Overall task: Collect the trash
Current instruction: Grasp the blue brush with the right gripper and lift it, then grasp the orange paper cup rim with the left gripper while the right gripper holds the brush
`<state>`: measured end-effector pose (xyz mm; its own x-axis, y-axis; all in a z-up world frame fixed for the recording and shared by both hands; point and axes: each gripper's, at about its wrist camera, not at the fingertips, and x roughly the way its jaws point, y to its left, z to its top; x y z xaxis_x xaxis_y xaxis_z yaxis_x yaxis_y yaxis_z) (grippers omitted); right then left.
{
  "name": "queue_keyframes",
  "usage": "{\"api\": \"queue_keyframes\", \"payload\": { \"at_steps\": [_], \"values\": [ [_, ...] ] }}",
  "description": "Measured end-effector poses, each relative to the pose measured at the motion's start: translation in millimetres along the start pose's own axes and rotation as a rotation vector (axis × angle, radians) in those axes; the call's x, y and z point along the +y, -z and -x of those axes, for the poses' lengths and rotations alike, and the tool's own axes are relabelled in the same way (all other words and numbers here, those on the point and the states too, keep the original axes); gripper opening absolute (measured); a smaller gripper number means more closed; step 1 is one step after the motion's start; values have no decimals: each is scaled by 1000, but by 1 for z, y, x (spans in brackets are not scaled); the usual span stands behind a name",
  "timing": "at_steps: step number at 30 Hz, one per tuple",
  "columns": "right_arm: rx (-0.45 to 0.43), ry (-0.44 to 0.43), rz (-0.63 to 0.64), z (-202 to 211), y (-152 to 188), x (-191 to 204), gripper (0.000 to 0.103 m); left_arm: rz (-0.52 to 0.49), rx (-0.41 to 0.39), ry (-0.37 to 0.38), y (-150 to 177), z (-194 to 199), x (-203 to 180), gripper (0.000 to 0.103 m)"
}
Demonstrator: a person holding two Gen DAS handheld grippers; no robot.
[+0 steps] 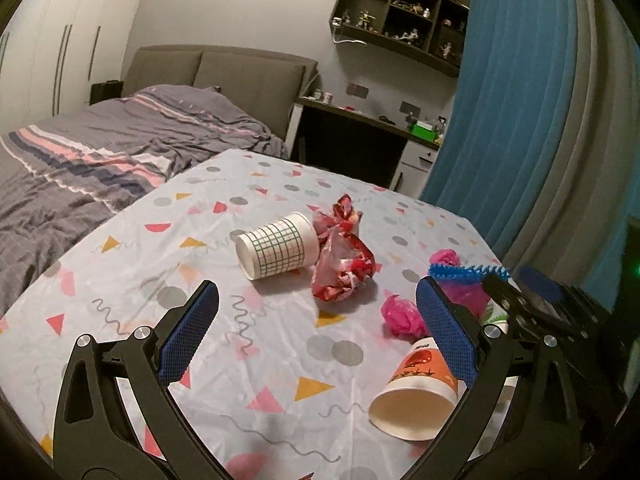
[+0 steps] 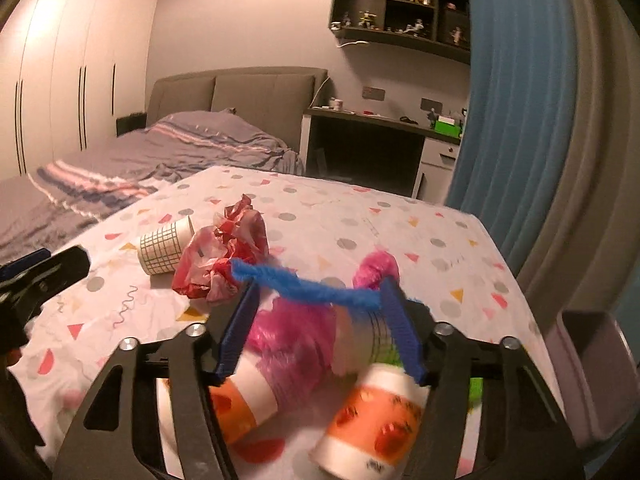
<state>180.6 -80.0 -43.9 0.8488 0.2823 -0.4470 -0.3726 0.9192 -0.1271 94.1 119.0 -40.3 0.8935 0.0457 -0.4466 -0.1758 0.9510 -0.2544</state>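
Observation:
A patterned tablecloth (image 1: 280,360) carries the trash. A green-grid paper cup (image 1: 276,246) lies on its side next to a crumpled red wrapper (image 1: 344,264). An orange-banded cup (image 1: 416,396) lies by my open left gripper (image 1: 318,320), which holds nothing. Pink crumpled plastic (image 1: 402,316) lies near it. In the right wrist view, my right gripper (image 2: 320,308) has its jaws partly open around pink plastic (image 2: 296,332) and a striped cup (image 2: 376,336), with a blue fuzzy wire (image 2: 308,286) draped across its fingertips. Two orange-banded cups (image 2: 376,420) lie below it. Whether it grips anything is unclear.
A bed (image 1: 100,160) stands to the left beyond the table. A blue curtain (image 1: 520,120) hangs at the right. A desk (image 1: 360,120) and a wall shelf (image 1: 400,12) are at the back. A purple bin (image 2: 592,368) stands off the table's right edge.

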Motion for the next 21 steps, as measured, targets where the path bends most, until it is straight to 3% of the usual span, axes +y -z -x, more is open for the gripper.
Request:
{"api": "queue_keyframes", "payload": {
  "at_steps": [4,6,14,21],
  "values": [
    [16,4,5,-8,-4,-1,15,-21,13,34,4,-2,-3,98],
    [1,11,1,-6,-5,-4,8,-28,15,55,6,-1,-5,98],
    [-113,99,-93,25,-19,-42,7,-94,63,174,24,0,-26,97],
    [-225,173,-178,72,-24,-83,7,-138,111,228,50,6,-47,97]
  ]
}}
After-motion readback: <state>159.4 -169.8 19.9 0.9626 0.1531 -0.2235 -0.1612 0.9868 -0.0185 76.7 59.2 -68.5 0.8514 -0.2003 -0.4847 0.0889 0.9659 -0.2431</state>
